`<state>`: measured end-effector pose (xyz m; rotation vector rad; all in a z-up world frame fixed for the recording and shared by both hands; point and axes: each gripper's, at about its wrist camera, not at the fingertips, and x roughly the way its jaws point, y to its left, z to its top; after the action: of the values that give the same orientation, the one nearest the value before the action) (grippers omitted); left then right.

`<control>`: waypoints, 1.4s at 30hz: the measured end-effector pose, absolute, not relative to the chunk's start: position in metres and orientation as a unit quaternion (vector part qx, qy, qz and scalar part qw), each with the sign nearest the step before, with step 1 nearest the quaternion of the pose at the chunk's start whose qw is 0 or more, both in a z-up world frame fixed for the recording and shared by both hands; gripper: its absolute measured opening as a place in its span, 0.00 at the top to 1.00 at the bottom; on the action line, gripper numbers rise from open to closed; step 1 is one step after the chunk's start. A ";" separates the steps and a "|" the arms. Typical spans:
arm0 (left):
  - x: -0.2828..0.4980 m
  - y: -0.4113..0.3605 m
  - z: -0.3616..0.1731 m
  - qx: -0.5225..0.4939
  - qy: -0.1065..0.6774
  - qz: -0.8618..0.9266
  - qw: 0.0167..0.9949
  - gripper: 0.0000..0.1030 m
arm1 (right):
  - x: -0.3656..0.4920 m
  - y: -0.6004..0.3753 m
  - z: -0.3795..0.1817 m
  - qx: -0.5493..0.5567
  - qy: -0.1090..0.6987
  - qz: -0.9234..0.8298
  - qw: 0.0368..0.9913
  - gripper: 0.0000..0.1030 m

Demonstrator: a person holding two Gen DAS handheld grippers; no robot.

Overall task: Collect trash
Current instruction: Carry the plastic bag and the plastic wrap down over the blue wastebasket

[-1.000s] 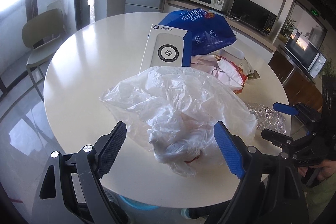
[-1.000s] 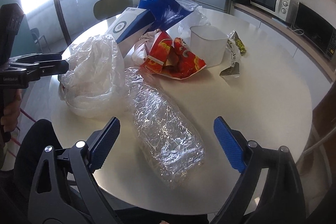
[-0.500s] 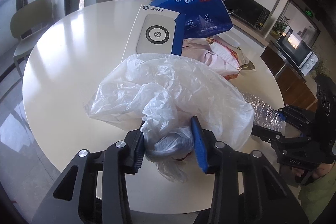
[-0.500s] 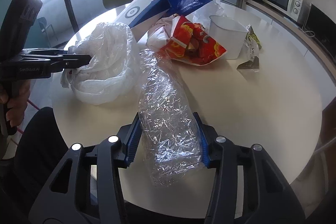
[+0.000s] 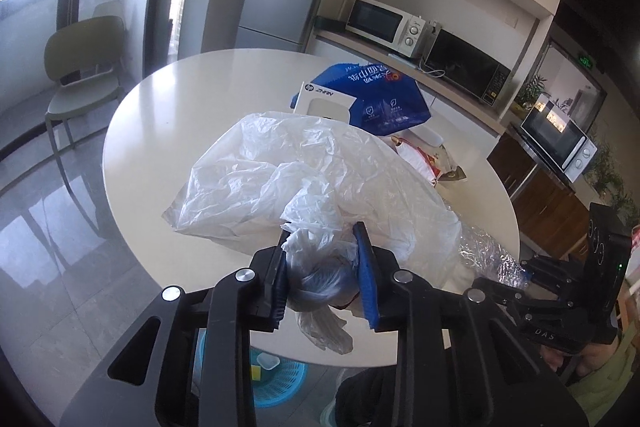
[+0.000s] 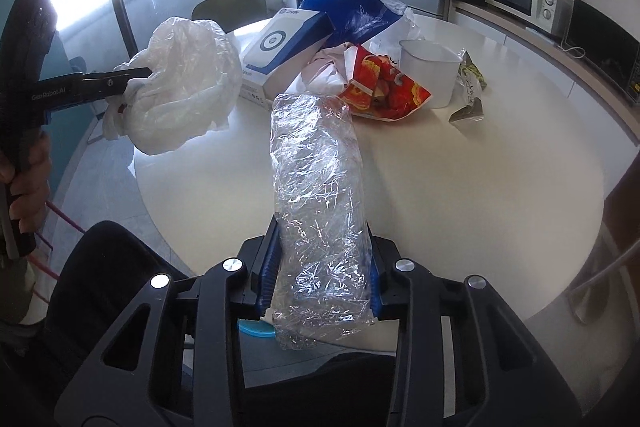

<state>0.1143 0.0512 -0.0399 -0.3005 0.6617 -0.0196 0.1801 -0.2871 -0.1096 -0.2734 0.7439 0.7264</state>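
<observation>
My left gripper [image 5: 322, 273] is shut on the bunched end of a white plastic bag [image 5: 312, 171] and holds it lifted off the round white table [image 5: 172, 99]. The bag also shows in the right wrist view [image 6: 188, 83], hanging from the left gripper [image 6: 136, 77] beyond the table's left edge. My right gripper [image 6: 322, 267] is shut on a crinkled clear plastic wrapper [image 6: 320, 179], raised above the table's near edge [image 6: 480, 187]. That wrapper also shows in the left wrist view [image 5: 484, 251].
On the table stand a white-and-blue HP box [image 6: 280, 47], a blue bag [image 6: 352, 11], a red snack packet [image 6: 384, 87], a white tub [image 6: 428, 71] and a small foil wrapper [image 6: 470, 83]. A blue basket [image 5: 276, 383] sits on the floor under the table edge. A chair [image 5: 80, 67] stands far left.
Both grippers closed from open, the left on the white bag and the right on the clear wrapper. Both have since lifted their loads up from the table.
</observation>
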 end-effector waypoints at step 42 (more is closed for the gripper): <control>0.002 0.077 -0.137 -0.141 0.413 0.068 0.897 0.73 | 0.050 -0.256 -0.198 -0.111 0.443 0.365 0.811 0.68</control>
<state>0.0021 0.0769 -0.1369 -0.2922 0.8546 0.1401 0.0495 -0.2563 -0.1982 -0.2361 0.9464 0.7799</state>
